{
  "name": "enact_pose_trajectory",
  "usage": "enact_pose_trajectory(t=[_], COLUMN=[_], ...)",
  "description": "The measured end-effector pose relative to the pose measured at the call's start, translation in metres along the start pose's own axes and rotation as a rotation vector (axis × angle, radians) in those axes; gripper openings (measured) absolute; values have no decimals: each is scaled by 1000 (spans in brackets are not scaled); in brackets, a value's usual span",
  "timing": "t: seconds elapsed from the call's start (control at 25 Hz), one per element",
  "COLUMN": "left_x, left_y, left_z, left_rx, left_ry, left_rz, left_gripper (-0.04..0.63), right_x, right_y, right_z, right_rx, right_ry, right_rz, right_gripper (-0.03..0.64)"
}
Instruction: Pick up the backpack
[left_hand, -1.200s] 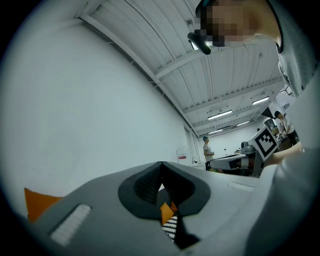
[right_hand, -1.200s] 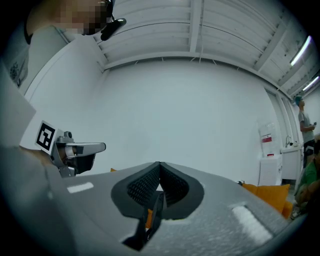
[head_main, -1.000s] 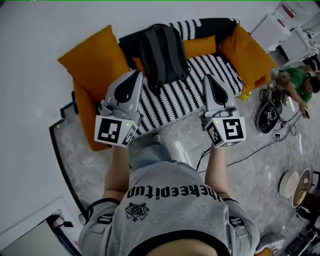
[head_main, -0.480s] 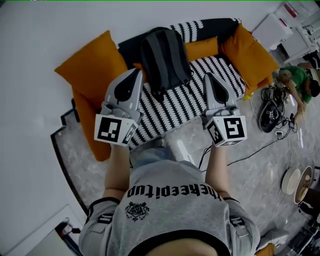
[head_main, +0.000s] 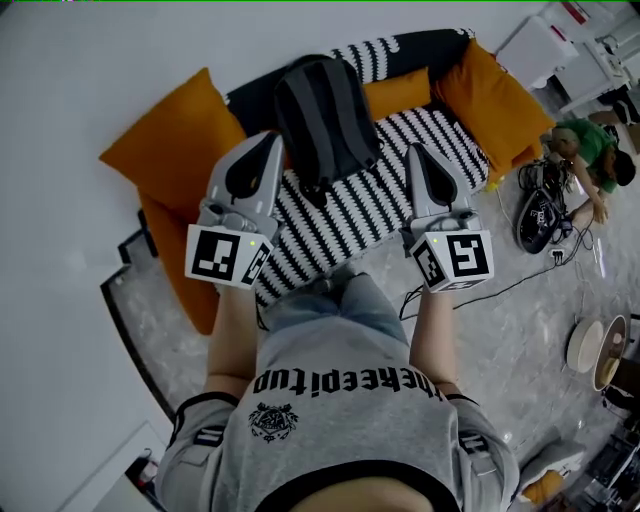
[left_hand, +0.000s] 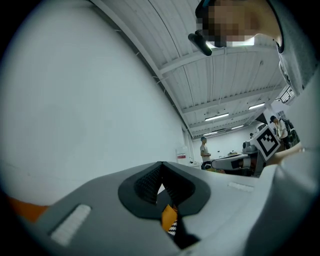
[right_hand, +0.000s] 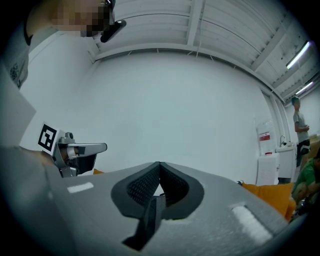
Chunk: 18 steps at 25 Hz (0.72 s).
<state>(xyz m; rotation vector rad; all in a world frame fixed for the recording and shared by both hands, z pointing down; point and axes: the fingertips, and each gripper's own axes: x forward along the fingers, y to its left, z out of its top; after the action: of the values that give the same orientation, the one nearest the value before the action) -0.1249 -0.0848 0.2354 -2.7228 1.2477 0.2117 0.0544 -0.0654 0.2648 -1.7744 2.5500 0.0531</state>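
Note:
A dark grey backpack (head_main: 325, 115) lies on a sofa (head_main: 440, 150) with a black-and-white striped cover, in the upper middle of the head view. My left gripper (head_main: 271, 141) hovers over the seat just left of the backpack, apart from it. Its jaws meet at the tip (left_hand: 161, 165) with nothing between them. My right gripper (head_main: 417, 153) hangs over the seat to the right of the backpack, also shut and empty (right_hand: 159, 164). Both point level toward the white wall behind the sofa.
Orange cushions lie on the sofa at the left (head_main: 175, 150), the back (head_main: 395, 92) and the right (head_main: 495, 95). A person in green (head_main: 590, 150) sits on the floor at right beside a dark bag (head_main: 540, 215) and cables (head_main: 500, 290). Round dishes (head_main: 590, 345) lie further right.
Both grippers have moved forward over the sofa seat with the person, ending closer beside the backpack. The backpack has not moved, and both jaws stayed shut.

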Motion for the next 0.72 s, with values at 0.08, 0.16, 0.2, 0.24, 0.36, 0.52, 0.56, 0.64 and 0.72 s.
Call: enact_pose_trajectory(t=[0.08, 0.16, 0.2, 0.24, 0.36, 0.52, 0.56, 0.64, 0.72], left_x=[3, 6, 8, 10, 17, 29, 32, 40, 49], left_y=[2, 0, -1, -2, 0, 5, 6, 10, 14], left_z=[-1, -2, -3, -3, -3, -5, -5, -5, -6], left_rx=[-5, -5, -4, -2, 1, 6, 7, 11, 15], left_ry=[-4, -5, -4, -3, -5, -5, -6, -6, -4], left_rz=[-2, -7, -9, -10, -4, 14, 20, 33, 47], left_gripper=[15, 15, 14, 14, 15, 14, 14, 15, 14], right_x=[1, 0, 0, 0, 7, 24, 28, 38, 49], right_y=[-2, -6, -8, -10, -16, -23, -25, -31, -38], right_z=[0, 0, 0, 0, 0, 1, 1, 1, 1], right_rx=[-7, -8, -7, -6, -6, -10, -9, -7, -7], right_ry=[1, 1, 1, 0, -2, -7, -8, -9, -8], right_rz=[-7, -12, -14, -13, -4, 25, 33, 50, 67], right_gripper=[2, 2, 2, 2, 2, 2, 2, 2, 2])
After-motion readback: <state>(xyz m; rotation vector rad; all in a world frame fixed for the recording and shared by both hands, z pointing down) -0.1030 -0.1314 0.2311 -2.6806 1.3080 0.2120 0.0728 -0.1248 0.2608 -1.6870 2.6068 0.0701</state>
